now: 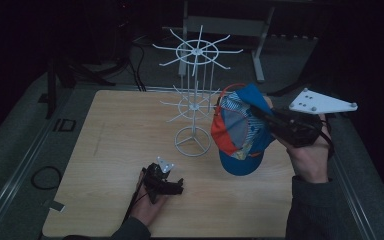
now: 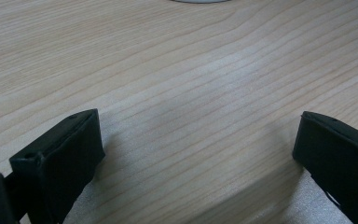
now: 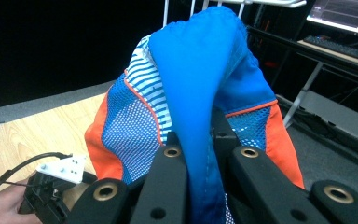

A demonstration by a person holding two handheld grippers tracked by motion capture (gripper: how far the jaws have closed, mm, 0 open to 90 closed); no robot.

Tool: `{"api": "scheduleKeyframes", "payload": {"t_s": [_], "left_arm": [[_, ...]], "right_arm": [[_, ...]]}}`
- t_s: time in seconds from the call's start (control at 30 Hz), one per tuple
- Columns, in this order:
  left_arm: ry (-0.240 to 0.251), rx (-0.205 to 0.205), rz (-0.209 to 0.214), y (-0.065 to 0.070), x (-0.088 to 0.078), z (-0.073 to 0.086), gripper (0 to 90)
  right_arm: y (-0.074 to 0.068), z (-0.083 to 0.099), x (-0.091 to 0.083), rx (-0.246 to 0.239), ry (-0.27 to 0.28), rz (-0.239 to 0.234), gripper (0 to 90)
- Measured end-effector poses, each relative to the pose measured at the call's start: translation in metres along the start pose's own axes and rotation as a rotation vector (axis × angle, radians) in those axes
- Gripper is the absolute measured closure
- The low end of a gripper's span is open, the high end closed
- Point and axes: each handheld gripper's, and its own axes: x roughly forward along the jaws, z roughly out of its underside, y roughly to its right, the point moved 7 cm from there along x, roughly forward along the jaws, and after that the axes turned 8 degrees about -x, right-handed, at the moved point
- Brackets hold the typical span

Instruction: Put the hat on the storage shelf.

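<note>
Dark room around the wooden table (image 1: 110, 150); my right gripper (image 3: 200, 158) pinches the blue-orange cap (image 1: 240, 127) aloft beside the white rack (image 1: 195, 95), probably unhung yet, while my left gripper (image 2: 196, 154) rests wide, empty.

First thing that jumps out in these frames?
The blue and orange cap, held up off the table at right, clamped in the right gripper. Next, the white wire rack standing mid-table with bare hooks. The left gripper rests open on the wooden table near the front edge.

A dim lab: monitor (image 3: 342, 14), keyboard (image 3: 328, 44), workbench frames (image 1: 220, 22).
</note>
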Motion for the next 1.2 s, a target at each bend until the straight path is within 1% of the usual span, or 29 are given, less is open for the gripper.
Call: {"api": "scheduleKeyframes", "payload": {"t_s": [0.23, 0.47, 0.87, 1.07, 1.2], "left_arm": [[-0.002, 0.002, 0.0, 0.0, 0.0, 0.0, 1.9], [-0.003, 0.003, -0.001, 0.0, 0.0, 0.0, 1.9], [-0.003, 0.003, 0.0, 0.0, 0.0, 0.0, 1.9], [-0.003, 0.003, 0.0, 0.0, 0.0, 0.0, 1.9], [-0.001, 0.002, -0.001, 0.0, 0.0, 0.0, 1.9]], "right_arm": [[0.0, -0.007, -0.002, -0.008, 0.023, -0.013, 87.9], [0.002, -0.018, -0.005, 0.0, 0.058, -0.021, 87.9], [0.005, -0.034, -0.011, 0.001, 0.123, -0.009, 87.9], [0.006, -0.042, -0.007, -0.001, 0.134, -0.002, 87.9], [0.009, -0.045, 0.0, 0.006, 0.131, 0.007, 87.9]]}}
